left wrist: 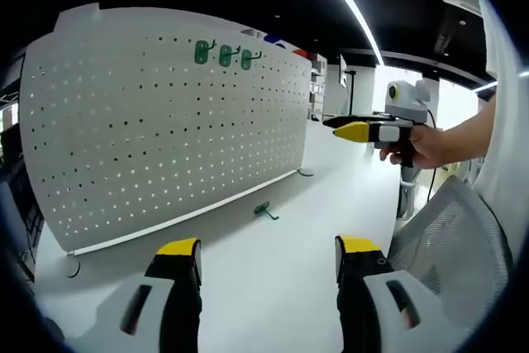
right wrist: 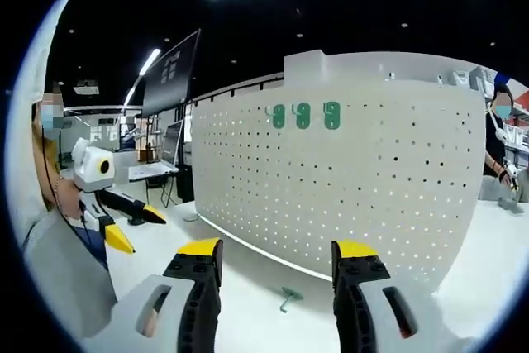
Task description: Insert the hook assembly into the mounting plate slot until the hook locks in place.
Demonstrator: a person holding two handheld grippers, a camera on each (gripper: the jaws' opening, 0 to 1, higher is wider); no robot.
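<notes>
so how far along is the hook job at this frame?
Done: three green hooks already hang on the pegboard. In hand: nothing; the left gripper and right gripper are both open and empty. Left: a loose green hook lies on the table at the board's base, still to be picked up and inserted.

Pegboard (left wrist: 165, 121): white, dotted with holes. Hooks (left wrist: 223, 55): green, three mounted; loose hook (left wrist: 264, 210): green. Bench (left wrist: 264, 287): white. Fingers (left wrist: 180, 247): black, yellow-tipped.
</notes>
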